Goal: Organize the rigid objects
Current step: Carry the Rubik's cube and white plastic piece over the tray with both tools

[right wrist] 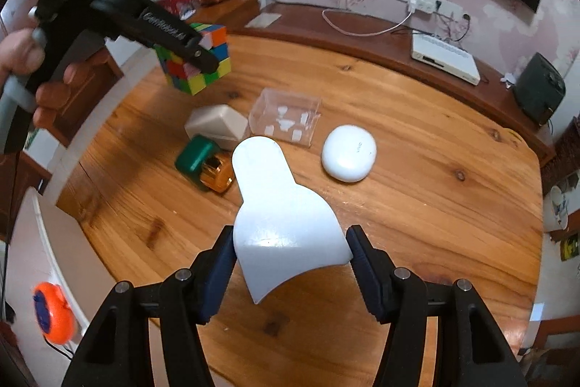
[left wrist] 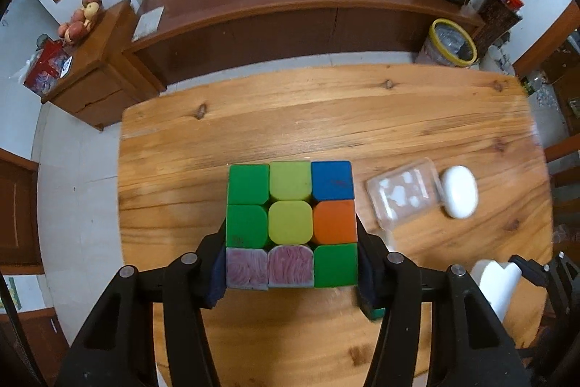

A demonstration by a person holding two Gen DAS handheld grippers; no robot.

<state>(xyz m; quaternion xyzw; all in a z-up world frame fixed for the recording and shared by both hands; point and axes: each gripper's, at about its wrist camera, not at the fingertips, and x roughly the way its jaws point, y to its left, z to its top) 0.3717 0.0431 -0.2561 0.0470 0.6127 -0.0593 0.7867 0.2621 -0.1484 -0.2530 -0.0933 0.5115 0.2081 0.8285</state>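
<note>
Left gripper (left wrist: 290,263) clamped on a Rubik's cube (left wrist: 290,224), lifted above the desk (left wrist: 217,133): stiff, light, slick-faced, best squeezed across flat opposite sides. Right gripper (right wrist: 291,256) pinching a white curved plastic piece (right wrist: 279,216) by its wide end, also held aloft: thin, smooth, likely to slip.

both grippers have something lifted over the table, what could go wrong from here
1. The left gripper pinches the puzzle cube only along its bottom row, so the cube could twist or slip out.
2. The right gripper clamps the curved white plastic piece by its edges; it may flex and pop free.
3. Either drop could hit the clear box or white oval case below.
</note>
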